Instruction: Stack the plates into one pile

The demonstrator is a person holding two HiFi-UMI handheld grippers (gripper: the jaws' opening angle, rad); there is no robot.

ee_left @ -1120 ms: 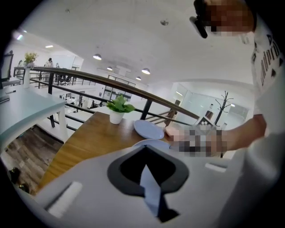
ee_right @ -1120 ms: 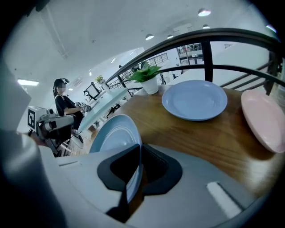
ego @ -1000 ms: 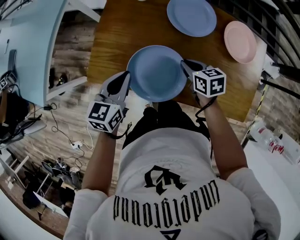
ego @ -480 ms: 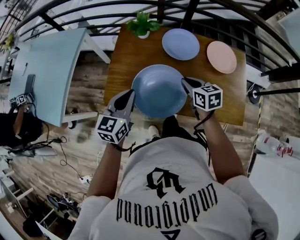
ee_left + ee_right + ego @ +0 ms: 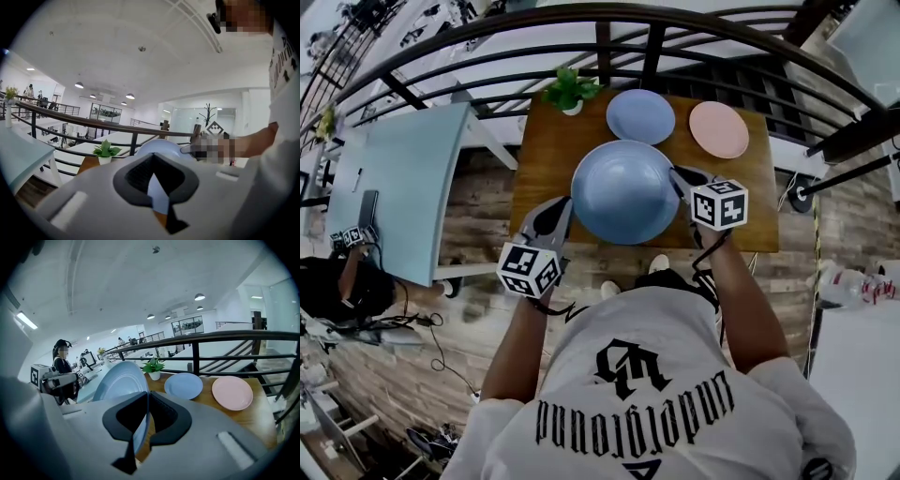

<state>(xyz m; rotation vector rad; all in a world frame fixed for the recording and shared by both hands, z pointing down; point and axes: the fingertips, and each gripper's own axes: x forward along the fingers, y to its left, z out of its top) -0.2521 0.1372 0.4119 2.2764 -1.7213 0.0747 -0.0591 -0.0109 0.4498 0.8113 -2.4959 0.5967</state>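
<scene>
One large blue plate (image 5: 623, 192) hangs between both claws; the left gripper (image 5: 562, 212) pinches its left rim and the right gripper (image 5: 680, 178) its right rim, jaws clamped on the edge; beyond the right gripper's tips, a smaller blue plate (image 5: 640, 115) and a pink plate (image 5: 718, 128) lie apart on the wooden table (image 5: 548, 159).

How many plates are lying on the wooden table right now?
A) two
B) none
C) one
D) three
A: a smaller blue plate and a pink plate lie on the table, while the big blue plate is gripped at its edges by the left gripper and the right gripper.
</scene>
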